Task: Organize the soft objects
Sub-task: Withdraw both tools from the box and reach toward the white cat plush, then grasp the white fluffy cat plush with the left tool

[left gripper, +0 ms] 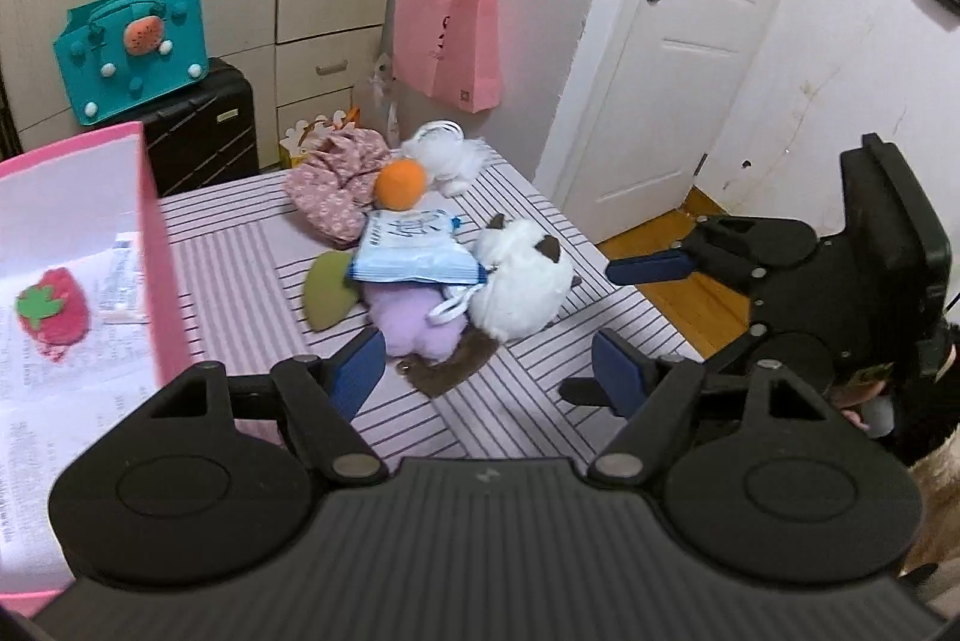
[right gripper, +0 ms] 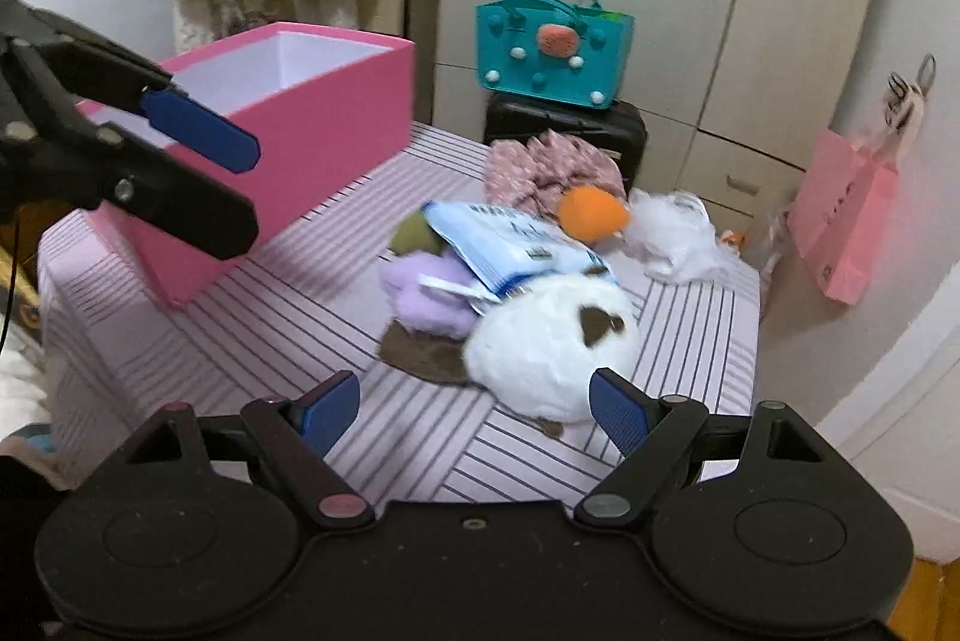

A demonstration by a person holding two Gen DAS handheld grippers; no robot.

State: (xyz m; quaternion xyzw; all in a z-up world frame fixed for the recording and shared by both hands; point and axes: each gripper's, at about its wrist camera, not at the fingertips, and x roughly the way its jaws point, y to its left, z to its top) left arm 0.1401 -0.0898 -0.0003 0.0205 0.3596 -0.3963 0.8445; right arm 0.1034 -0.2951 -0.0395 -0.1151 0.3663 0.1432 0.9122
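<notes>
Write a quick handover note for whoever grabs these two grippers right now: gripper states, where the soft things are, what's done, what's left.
Left gripper: open, empty, over the striped bed.
Right gripper: open, empty, just short of the round white plush with brown ears.
Done: red strawberry plush lies in the open pink box.
Left on the bed: white plush, lilac plush, orange ball, green leaf-shaped piece, floral fabric bundle, fluffy white piece, blue-and-white packet lying across the pile.

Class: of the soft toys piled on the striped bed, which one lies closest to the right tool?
The white plush with brown patches, just ahead of the open right tool; the purple and orange ones lie farther back.
</notes>
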